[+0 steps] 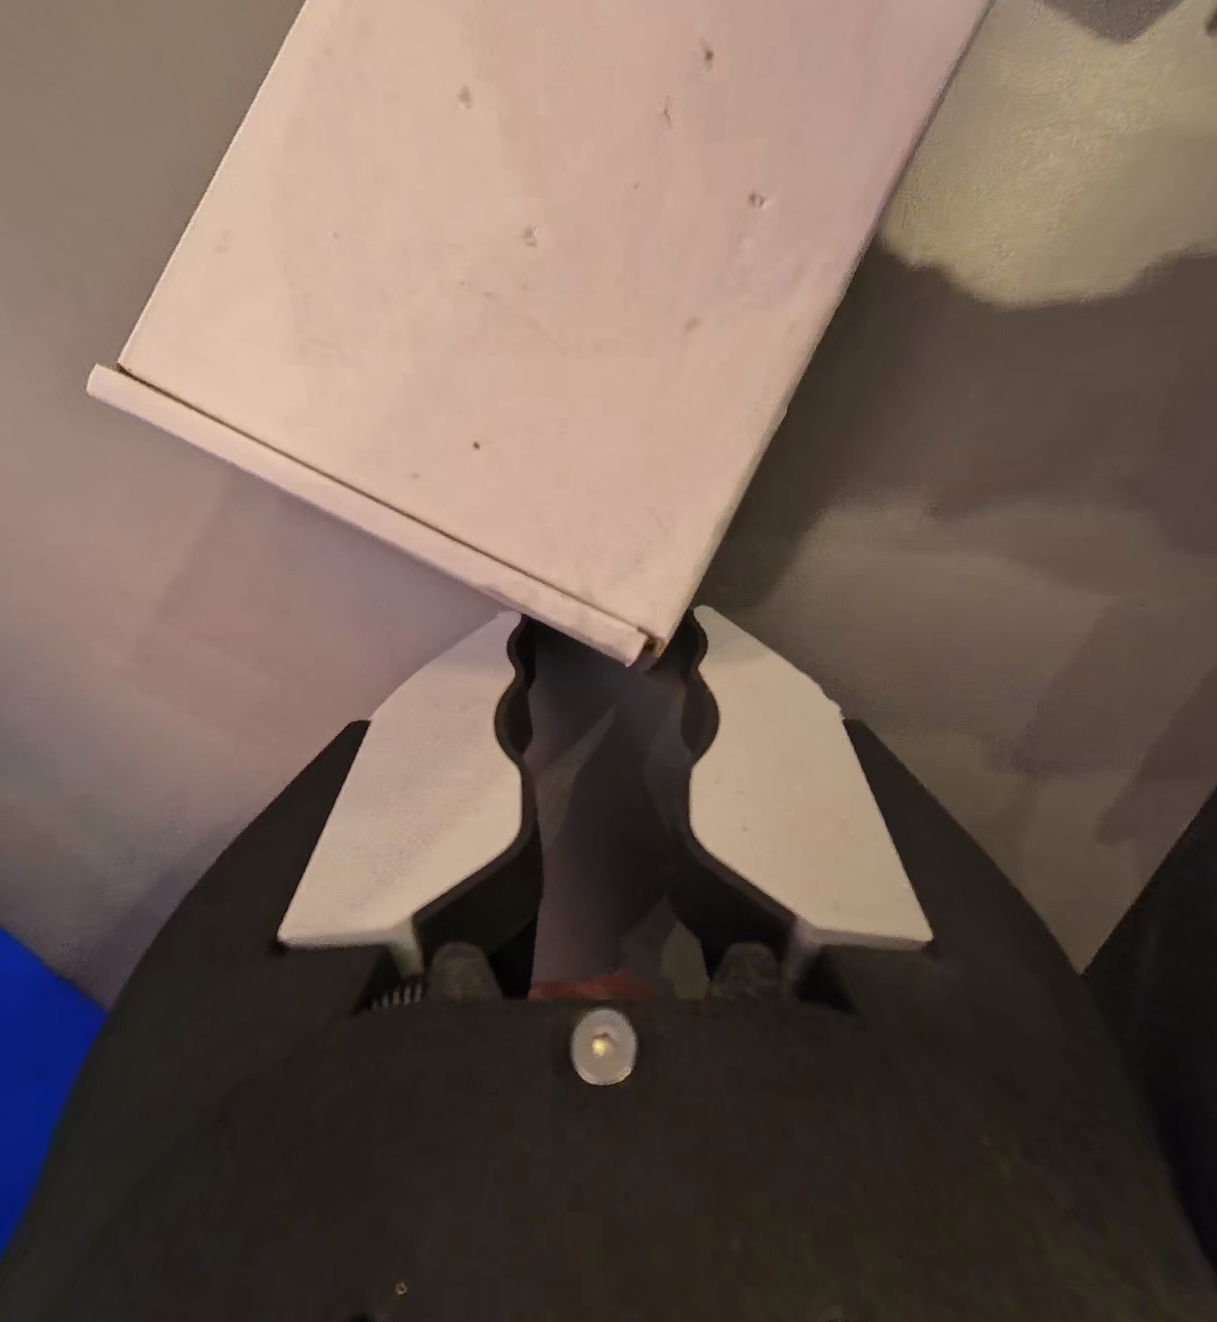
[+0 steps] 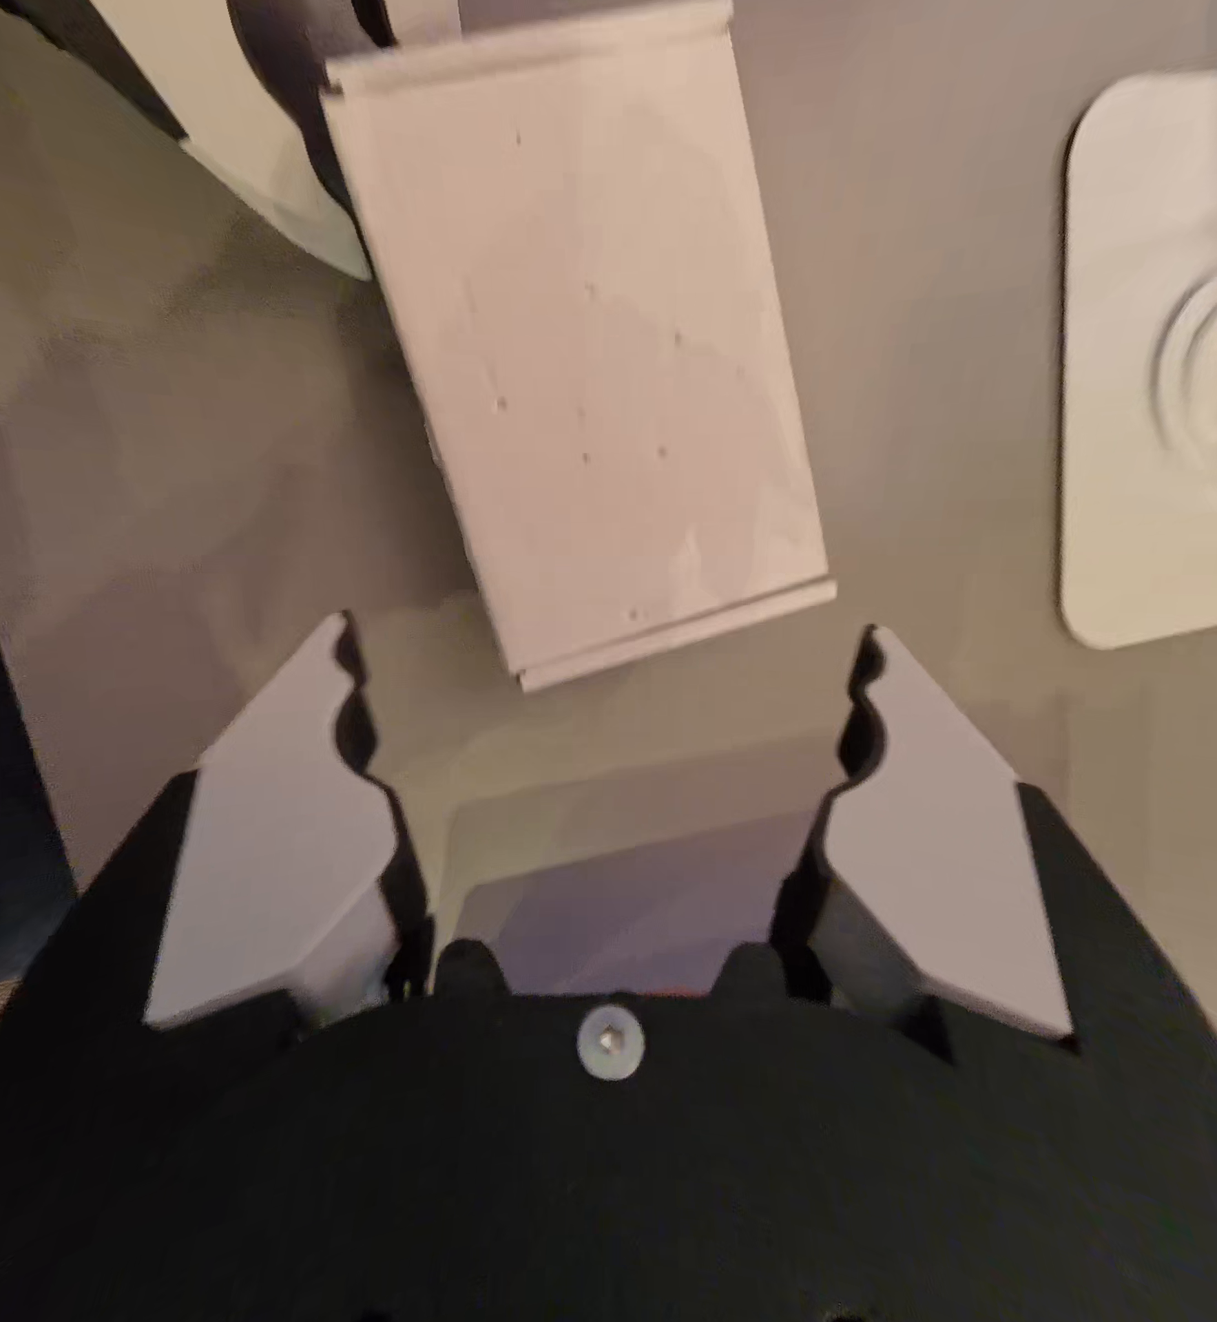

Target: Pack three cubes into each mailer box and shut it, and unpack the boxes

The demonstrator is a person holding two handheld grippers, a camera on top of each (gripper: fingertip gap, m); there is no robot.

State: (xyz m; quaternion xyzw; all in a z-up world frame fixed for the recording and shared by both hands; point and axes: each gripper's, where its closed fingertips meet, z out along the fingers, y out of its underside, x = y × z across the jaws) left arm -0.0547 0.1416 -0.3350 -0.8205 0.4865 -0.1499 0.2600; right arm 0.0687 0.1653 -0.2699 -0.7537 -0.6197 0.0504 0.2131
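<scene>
Your left gripper [image 1: 609, 637] has its fingers [image 1: 441, 780] drawn close together around one corner of the box [image 1: 491, 307]; whether they actually pinch it, you cannot tell from here. The box is white, shut, lying flat on the grey counter [image 1: 90, 644].

Your right gripper [image 2: 609, 629] hangs just short of the box's [image 2: 591, 358] other end, fingers [image 2: 283, 787] spread wide, nothing between them. A white plate-like item [image 2: 1163, 358] sits off to the side.

No cubes in view. Likely step: opening or moving a shut box. Next move calls for bringing your right gripper onto the near flap edge while the left steadies the far corner.
</scene>
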